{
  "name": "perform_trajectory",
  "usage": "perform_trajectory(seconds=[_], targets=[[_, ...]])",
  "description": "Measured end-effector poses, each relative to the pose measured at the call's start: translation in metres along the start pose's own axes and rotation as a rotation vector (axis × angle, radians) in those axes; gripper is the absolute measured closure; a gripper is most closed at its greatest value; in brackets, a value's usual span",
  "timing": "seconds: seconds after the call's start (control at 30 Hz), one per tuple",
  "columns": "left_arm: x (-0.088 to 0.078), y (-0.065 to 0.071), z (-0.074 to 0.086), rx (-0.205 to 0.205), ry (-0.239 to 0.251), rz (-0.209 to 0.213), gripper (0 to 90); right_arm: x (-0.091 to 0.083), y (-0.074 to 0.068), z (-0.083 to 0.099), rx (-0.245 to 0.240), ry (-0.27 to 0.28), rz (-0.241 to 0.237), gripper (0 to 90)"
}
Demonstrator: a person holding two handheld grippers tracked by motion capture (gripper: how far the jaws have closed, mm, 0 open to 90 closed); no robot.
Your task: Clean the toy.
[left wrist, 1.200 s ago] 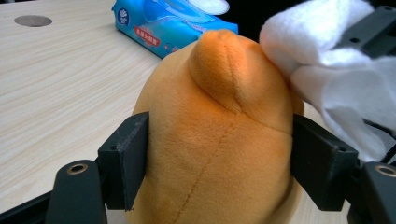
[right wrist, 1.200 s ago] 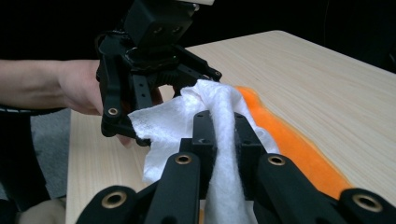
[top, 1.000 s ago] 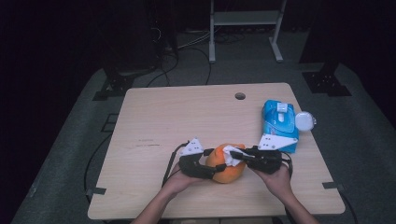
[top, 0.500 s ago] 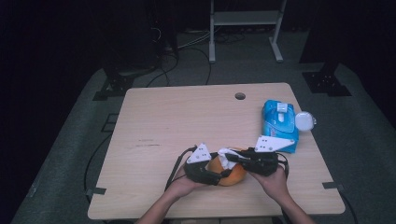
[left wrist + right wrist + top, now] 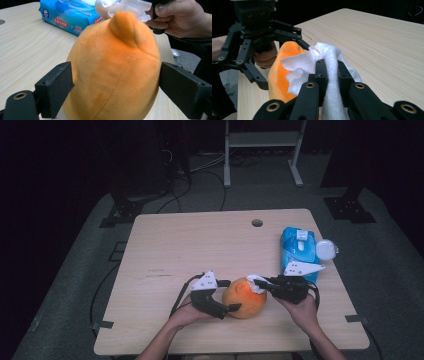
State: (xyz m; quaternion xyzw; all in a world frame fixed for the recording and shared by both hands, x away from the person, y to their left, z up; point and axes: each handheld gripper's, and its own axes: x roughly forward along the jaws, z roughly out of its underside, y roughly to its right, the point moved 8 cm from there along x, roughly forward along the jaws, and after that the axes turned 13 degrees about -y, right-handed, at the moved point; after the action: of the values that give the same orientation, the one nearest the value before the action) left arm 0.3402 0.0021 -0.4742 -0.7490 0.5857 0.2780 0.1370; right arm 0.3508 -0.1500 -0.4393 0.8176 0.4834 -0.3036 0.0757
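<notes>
Orange plush toy (image 5: 244,297), lower centre of bench (image 5: 200,240): left tongs (image 5: 115,82) just opened, straddling it loosely; right tongs (image 5: 331,72) clamp white wipe (image 5: 312,62). Risk: unsteadied toy rolls under wiping.

Near edge of table (image 5: 165,245) crowded: orange plush toy (image 5: 244,298) sits between left gripper (image 5: 227,296) and right gripper (image 5: 257,283), no gap on either flank. Left jaws, just opened, straddle toy with a sliver of room each side. White wipe (image 5: 256,283) pinched in right jaws covers toy's top. Blue wipes pack (image 5: 298,249) blocks right side, near right gripper. Left half and far centre of tabletop open, passable.
</notes>
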Motion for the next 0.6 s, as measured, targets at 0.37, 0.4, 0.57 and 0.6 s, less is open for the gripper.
perform_trajectory(seconds=[0.37,0.4,0.57,0.6], targets=[[-0.005,0.0,-0.009,0.067,-0.032,-0.185,33.6,-0.003,-0.015,-0.015,-0.02,0.063,-0.027,82.1],[-0.008,-0.002,-0.011,0.078,-0.037,-0.224,34.3,-0.003,-0.017,-0.017,-0.024,0.065,-0.033,82.1],[-0.021,-0.018,-0.009,0.05,-0.067,-0.345,34.3,0.001,-0.021,-0.016,-0.039,0.05,-0.047,81.9],[-0.018,-0.019,-0.006,0.04,-0.085,-0.344,34.1,0.002,-0.021,-0.016,-0.031,0.05,-0.049,81.9]])
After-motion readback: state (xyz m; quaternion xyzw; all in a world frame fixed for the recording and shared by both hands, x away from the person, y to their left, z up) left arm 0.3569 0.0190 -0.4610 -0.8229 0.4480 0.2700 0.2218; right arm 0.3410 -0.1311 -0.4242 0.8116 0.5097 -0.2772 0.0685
